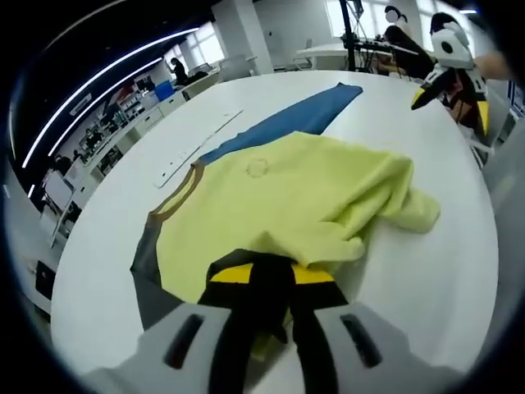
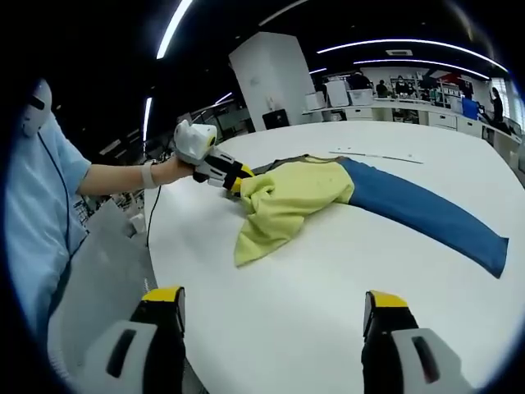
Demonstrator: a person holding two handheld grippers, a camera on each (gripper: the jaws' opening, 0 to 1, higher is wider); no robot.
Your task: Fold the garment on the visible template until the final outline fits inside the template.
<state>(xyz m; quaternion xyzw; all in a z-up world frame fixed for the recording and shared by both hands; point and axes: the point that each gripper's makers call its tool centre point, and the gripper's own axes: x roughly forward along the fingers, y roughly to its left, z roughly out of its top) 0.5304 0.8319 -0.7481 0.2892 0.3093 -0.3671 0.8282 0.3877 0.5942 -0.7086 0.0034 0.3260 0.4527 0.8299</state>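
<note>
A yellow garment (image 1: 287, 197) with a brown collar, a grey side panel (image 1: 148, 263) and a long blue part (image 1: 287, 123) lies crumpled on the white table (image 1: 107, 271). My left gripper (image 1: 261, 267) is shut on the yellow fabric's near edge. In the right gripper view the same garment (image 2: 287, 205) lies at mid-table, its blue part (image 2: 426, 209) stretching to the right. A person's hand holds the left gripper (image 2: 232, 179) at the garment's left end. My right gripper (image 2: 275, 304) stands open over bare table, well short of the garment; it also shows as the right gripper (image 1: 447, 82) lifted at the far side.
A thin pale strip (image 1: 197, 152) lies on the table beyond the collar, also seen as the strip (image 2: 377, 156). The round table's edge (image 2: 156, 263) runs close on the left. A person's sleeve (image 2: 41, 205) is at left. Desks and seated people (image 1: 402, 41) fill the background.
</note>
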